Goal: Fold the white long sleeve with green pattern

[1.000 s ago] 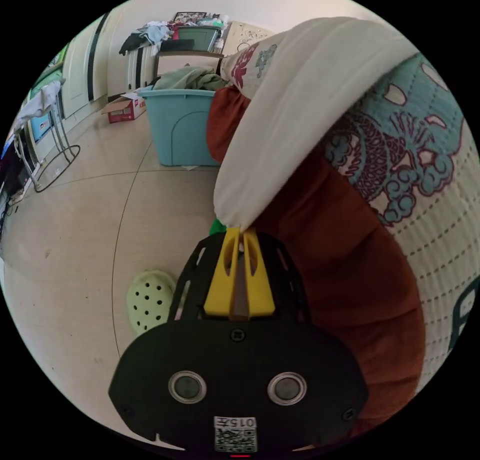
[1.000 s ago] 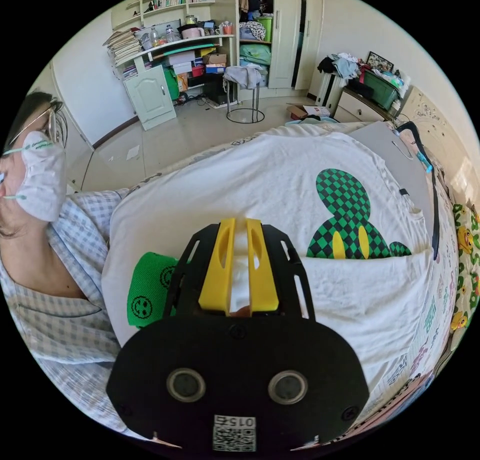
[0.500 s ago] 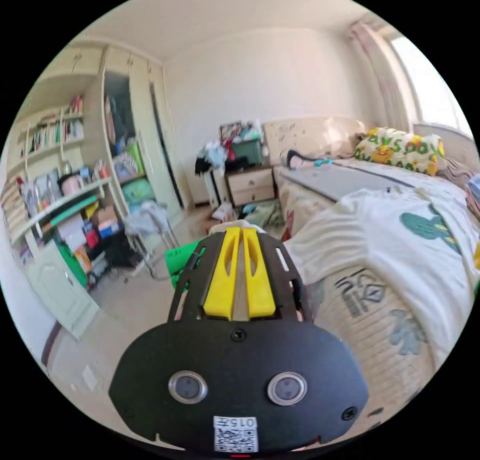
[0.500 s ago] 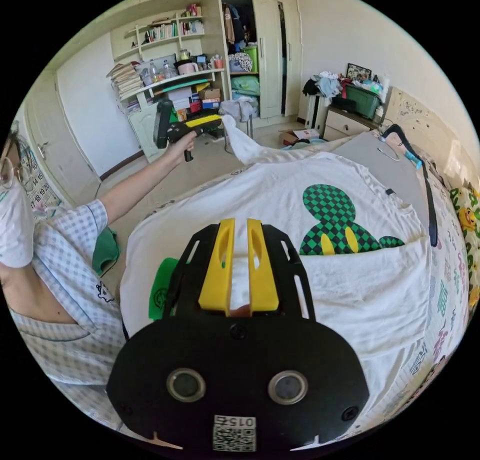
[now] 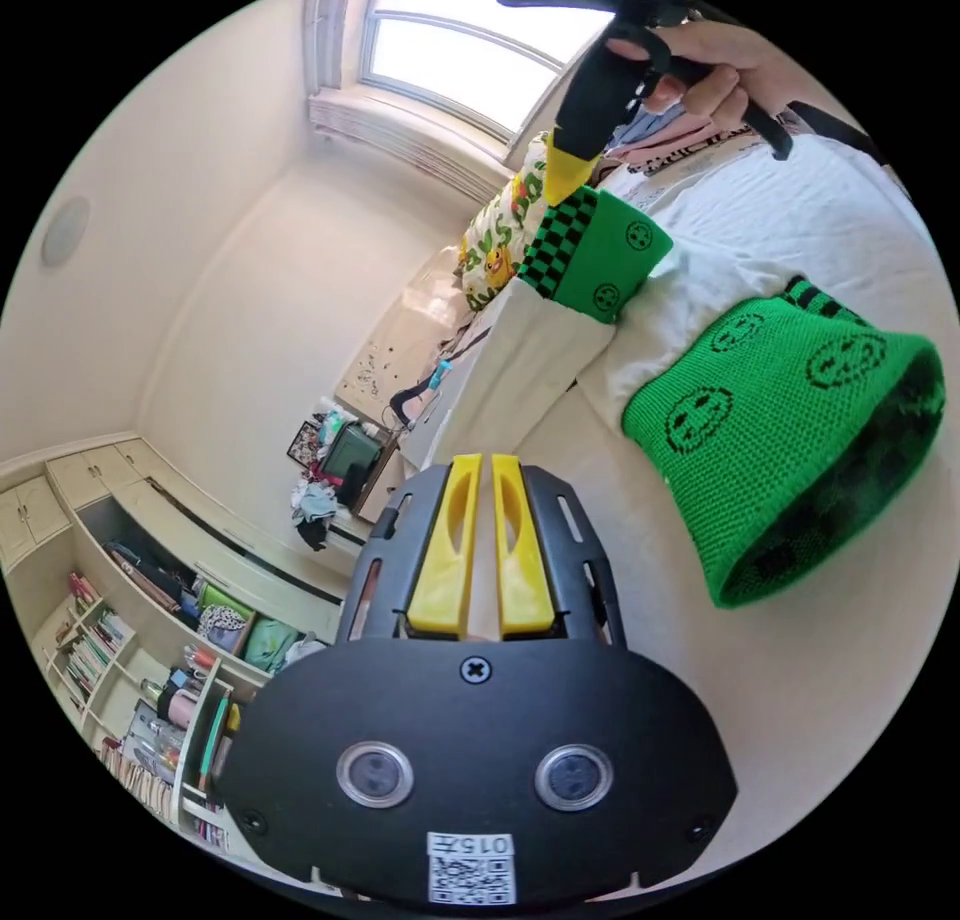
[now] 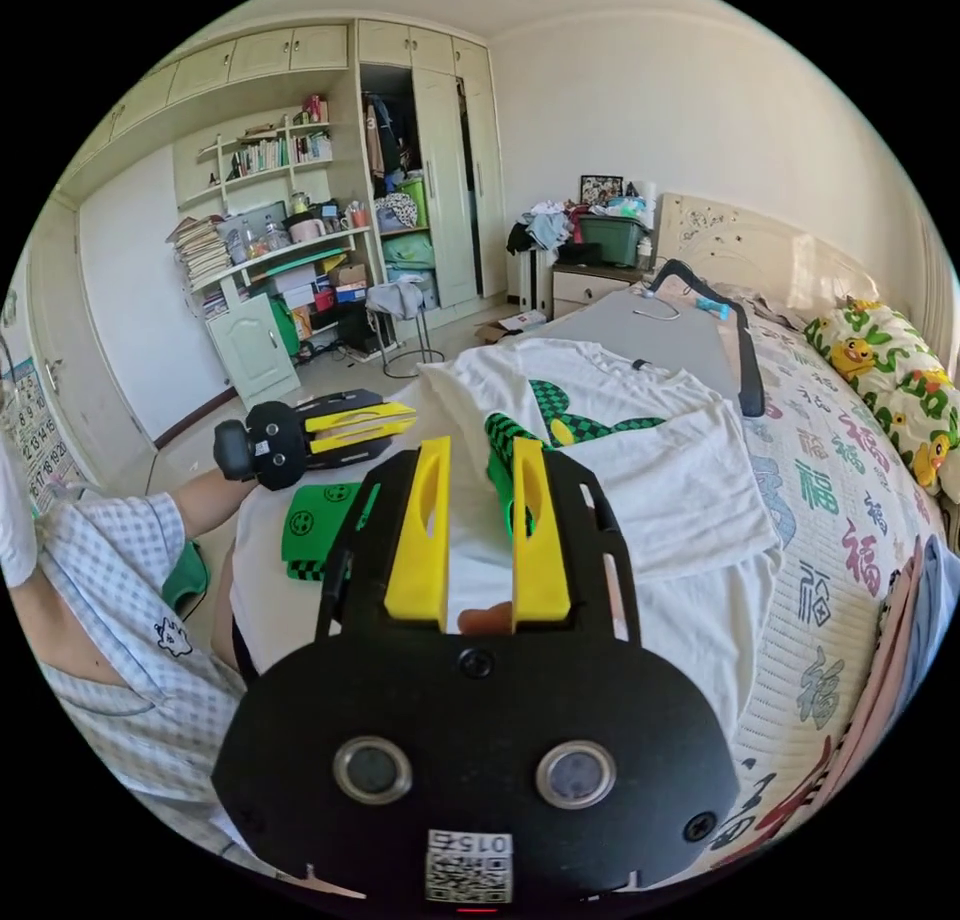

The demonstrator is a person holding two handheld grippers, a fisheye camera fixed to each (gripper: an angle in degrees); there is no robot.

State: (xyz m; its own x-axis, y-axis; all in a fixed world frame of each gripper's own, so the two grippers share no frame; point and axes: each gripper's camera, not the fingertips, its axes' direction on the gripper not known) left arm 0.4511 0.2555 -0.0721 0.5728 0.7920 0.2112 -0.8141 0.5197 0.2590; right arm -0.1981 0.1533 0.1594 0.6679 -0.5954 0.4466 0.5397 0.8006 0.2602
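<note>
The white long sleeve shirt (image 6: 660,460) lies spread on the bed, its green checkered print (image 6: 575,420) facing up. My right gripper (image 6: 478,450) stands open above it, with one green checkered cuff (image 6: 497,460) between its jaws, nearer the right one. In the left gripper view that cuff (image 5: 600,250) hangs at the right gripper (image 5: 565,175), which a hand holds. My left gripper (image 5: 478,465) has its jaws together with no cloth seen in them. It hovers (image 6: 410,422) over the shirt's left side. The other green cuff (image 5: 790,440) lies flat on the shirt (image 6: 315,535).
The bed's patterned quilt (image 6: 850,560) runs right, with a flowered pillow (image 6: 880,360) at its head. A grey board (image 6: 650,335) and black strap (image 6: 740,350) lie beyond the shirt. A person's checked sleeve (image 6: 110,600) is at left. Shelves (image 6: 270,260) and a nightstand (image 6: 575,285) line the far wall.
My left gripper rose from below the bed's edge with the sleeve, swung over the shirt and let the cuff down. My right gripper's jaws have spread apart and lifted.
</note>
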